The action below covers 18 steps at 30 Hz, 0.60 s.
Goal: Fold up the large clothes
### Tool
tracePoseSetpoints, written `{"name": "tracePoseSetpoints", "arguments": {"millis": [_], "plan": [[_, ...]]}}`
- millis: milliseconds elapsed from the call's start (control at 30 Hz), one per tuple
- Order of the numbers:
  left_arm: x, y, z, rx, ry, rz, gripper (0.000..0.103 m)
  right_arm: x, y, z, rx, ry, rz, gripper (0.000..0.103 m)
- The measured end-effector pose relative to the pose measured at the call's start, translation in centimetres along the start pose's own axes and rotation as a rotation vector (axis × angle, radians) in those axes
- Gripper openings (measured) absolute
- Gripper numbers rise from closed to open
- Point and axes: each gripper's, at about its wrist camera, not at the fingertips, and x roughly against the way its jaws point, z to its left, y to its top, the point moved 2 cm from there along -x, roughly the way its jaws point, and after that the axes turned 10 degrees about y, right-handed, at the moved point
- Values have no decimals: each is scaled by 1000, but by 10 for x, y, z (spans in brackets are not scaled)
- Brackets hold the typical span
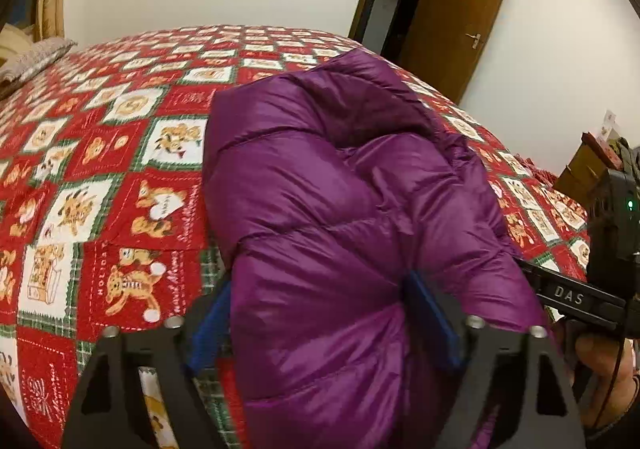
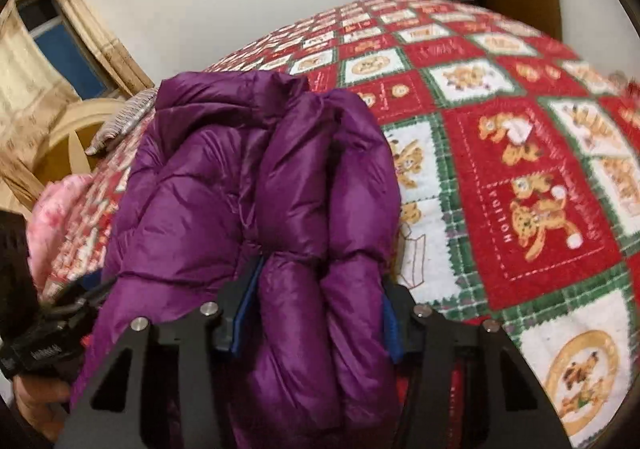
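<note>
Purple down jacket (image 1: 344, 209) lies bunched and partly folded on the bed (image 1: 100, 177), its near end at the bed's near edge. Left of that bundle, your left gripper (image 1: 320, 313) stands fairly wide, blue pads hugging one puffy fold; to the right, your right gripper (image 2: 316, 309) is about half open and squeezes two padded rolls. Next, I judge, you must carry both ends over evenly to finish the fold.

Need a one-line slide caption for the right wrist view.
Right gripper clamps a bunched fold of the purple jacket over the red patchwork bedspread.
</note>
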Motion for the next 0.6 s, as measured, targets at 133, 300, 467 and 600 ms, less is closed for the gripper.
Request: {"name": "tracePoseSetpoints", "arguments": {"millis": [133, 300, 467, 600], "plan": [[24, 1, -12, -88, 84, -78, 35, 7, -4, 13, 32, 35, -29, 28], [72, 5, -1, -120, 156, -166, 30, 18, -8, 48, 77, 95, -66, 23], [115, 5, 32, -76, 219, -209, 29, 13, -6, 94, 141, 170, -56, 22], [137, 0, 64, -30, 260, -228, 29, -1, -1, 132, 204, 219, -39, 21]]}}
